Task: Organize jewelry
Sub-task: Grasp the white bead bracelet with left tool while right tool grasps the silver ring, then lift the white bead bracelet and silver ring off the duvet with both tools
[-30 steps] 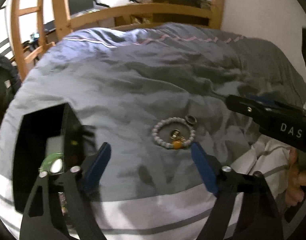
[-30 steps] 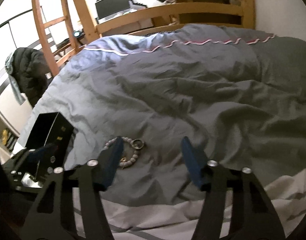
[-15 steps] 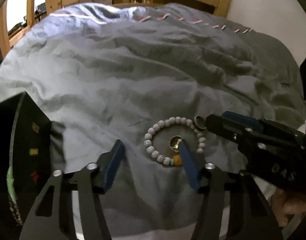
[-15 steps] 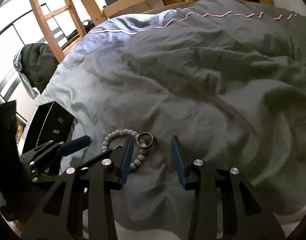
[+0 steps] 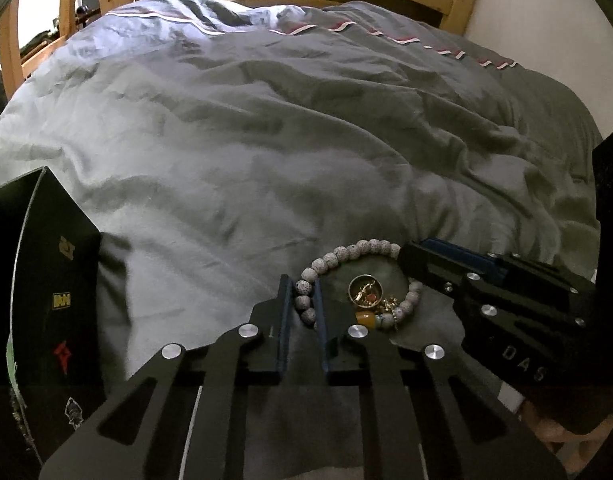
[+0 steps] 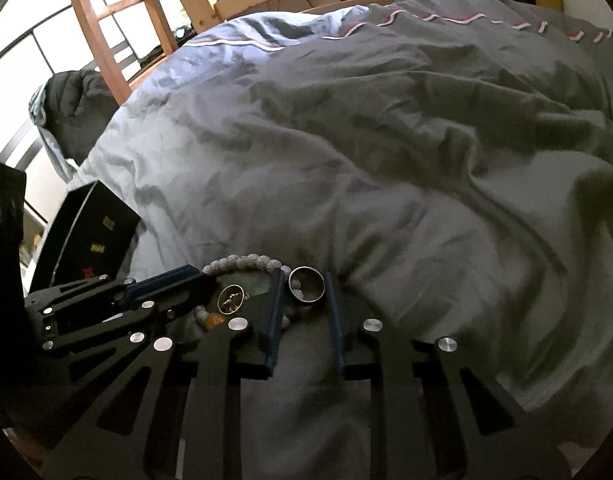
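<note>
Both grippers at the jewelry, none of it stowed yet

On the bed, the left gripper is clamped on the bead bracelet; the right gripper is closing around the silver ring (pads not quite touching). A small gold ring lies inside the bracelet; the black box waits nearby.

Pale speckled-bead bracelet with amber bead, lying flat in a loop on the grey duvet. Small gold ring with charms inside the loop. Wider silver ring resting against the bracelet's outer edge, slightly tilted.
</note>
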Demonstrator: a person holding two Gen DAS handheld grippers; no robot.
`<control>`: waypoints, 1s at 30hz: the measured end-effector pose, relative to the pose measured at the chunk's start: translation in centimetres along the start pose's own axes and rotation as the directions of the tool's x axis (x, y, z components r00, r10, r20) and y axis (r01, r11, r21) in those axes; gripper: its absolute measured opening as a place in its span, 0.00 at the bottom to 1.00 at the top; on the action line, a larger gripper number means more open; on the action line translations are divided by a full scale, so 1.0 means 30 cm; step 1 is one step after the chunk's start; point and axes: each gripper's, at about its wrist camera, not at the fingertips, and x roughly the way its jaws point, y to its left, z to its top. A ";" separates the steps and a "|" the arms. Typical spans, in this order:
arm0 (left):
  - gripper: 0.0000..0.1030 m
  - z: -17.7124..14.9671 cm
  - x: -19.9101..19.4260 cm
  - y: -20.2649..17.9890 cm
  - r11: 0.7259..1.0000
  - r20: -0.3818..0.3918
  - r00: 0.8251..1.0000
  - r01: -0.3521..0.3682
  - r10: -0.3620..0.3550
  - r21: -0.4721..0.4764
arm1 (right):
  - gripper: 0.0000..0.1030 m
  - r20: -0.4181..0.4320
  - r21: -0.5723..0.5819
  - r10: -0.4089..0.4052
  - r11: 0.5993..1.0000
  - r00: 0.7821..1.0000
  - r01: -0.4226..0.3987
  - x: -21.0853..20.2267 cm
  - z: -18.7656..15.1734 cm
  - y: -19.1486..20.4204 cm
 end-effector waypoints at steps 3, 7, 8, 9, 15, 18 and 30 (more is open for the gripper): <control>0.08 0.005 -0.016 0.006 1.000 0.014 1.000 0.003 -0.003 -0.005 | 0.20 0.037 0.028 -0.001 1.000 0.999 0.000 -0.030 -0.006 -0.016; 0.08 0.017 -0.058 0.019 1.000 0.045 0.999 0.000 0.001 -0.019 | 0.20 0.074 0.071 0.001 0.997 0.997 -0.006 -0.061 -0.005 -0.037; 0.08 0.020 -0.069 0.022 1.000 0.053 0.999 0.003 -0.001 -0.022 | 0.20 0.076 0.076 0.001 0.997 0.997 -0.006 -0.062 -0.006 -0.040; 0.08 0.022 -0.080 0.025 1.000 0.062 0.998 0.005 -0.004 -0.027 | 0.20 0.078 0.077 -0.001 0.997 0.997 -0.005 -0.064 -0.008 -0.040; 0.07 0.035 -0.136 0.043 0.999 0.104 0.995 0.011 -0.006 -0.046 | 0.20 0.088 0.060 -0.016 0.998 0.996 0.011 -0.071 -0.011 -0.031; 0.07 0.037 -0.160 0.047 0.999 0.118 0.993 0.015 -0.009 -0.050 | 0.20 0.096 0.052 -0.026 0.998 0.995 0.021 -0.082 -0.016 -0.028; 0.34 0.014 -0.080 0.015 1.000 0.027 1.000 0.002 -0.002 -0.014 | 0.20 0.098 0.036 -0.038 0.999 0.994 0.035 -0.111 -0.034 -0.017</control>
